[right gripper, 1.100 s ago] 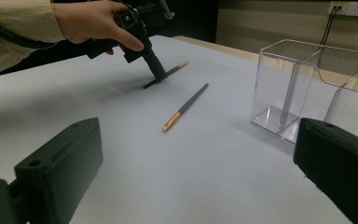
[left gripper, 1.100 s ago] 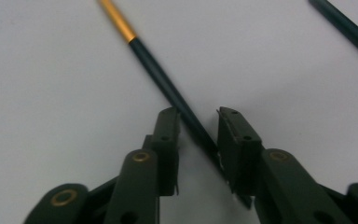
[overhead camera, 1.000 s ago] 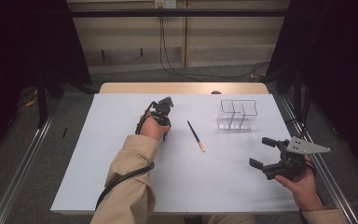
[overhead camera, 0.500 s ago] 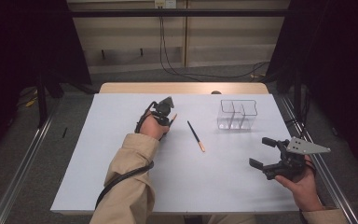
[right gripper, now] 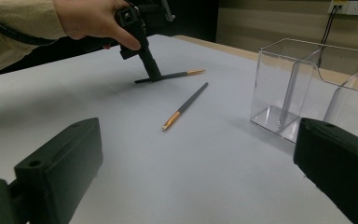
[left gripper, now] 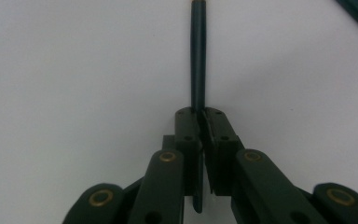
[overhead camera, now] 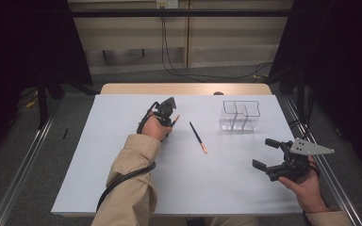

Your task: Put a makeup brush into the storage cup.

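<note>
L gripper (left gripper: pixel 200 114): jaws just closed, clenched on dark pencil (left gripper: pixel 198 56), well left of clear organizer (overhead camera: pixel 239 115);
R gripper (overhead camera: pixel 269 154): jaws released, holding nothing, near organizer's front;
2nd pencil (overhead camera: pixel 198 137): on table (overhead camera: pixel 122 179), between clamped pencil & organizer

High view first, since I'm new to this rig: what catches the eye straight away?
The left tongs are shut on a dark pencil lying on the white table, their jaws having just been closing on it. A second pencil lies loose just right of them. At the far right stands a clear divided holder, while the right tongs wait open near the right edge.
</note>
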{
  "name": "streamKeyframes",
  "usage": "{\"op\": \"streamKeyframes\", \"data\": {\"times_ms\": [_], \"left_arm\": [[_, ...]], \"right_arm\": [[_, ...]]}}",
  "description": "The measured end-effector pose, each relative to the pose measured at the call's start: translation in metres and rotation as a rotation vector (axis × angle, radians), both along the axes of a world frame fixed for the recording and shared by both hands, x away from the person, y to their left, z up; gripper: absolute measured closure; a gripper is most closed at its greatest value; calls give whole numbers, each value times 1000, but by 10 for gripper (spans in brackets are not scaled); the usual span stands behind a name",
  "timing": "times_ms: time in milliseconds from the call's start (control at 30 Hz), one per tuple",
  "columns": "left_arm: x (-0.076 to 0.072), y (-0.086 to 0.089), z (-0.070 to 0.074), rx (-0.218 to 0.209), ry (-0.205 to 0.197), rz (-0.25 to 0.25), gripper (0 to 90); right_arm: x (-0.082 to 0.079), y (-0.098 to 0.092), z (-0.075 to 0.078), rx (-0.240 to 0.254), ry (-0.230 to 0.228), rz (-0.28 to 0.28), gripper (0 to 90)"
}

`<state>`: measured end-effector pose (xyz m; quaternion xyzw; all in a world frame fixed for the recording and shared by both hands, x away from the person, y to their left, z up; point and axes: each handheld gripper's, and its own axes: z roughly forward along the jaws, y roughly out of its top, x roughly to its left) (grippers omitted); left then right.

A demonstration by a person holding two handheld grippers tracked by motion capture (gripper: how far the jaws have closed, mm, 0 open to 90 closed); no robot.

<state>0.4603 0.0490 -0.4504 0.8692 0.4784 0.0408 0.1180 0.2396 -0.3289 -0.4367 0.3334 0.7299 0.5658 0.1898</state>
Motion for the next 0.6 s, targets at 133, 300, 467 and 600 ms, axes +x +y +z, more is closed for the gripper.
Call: {"op": "streamKeyframes", "data": {"times_ms": [133, 300, 467, 600], "left_arm": [[-2, 3, 0, -28, -9, 2, 852], [-2, 9, 1, -51, 4, 13, 853], [-4, 15, 4, -76, 7, 15, 853], [-6, 17, 8, -104, -2, 20, 852]], "right_arm": [[0, 0, 0, 0, 0, 0, 8], [0, 1, 0, 0, -1, 0, 8], [0, 1, 0, 0, 0, 1, 8], [1, 1, 0, -1, -1, 3, 8]]}}
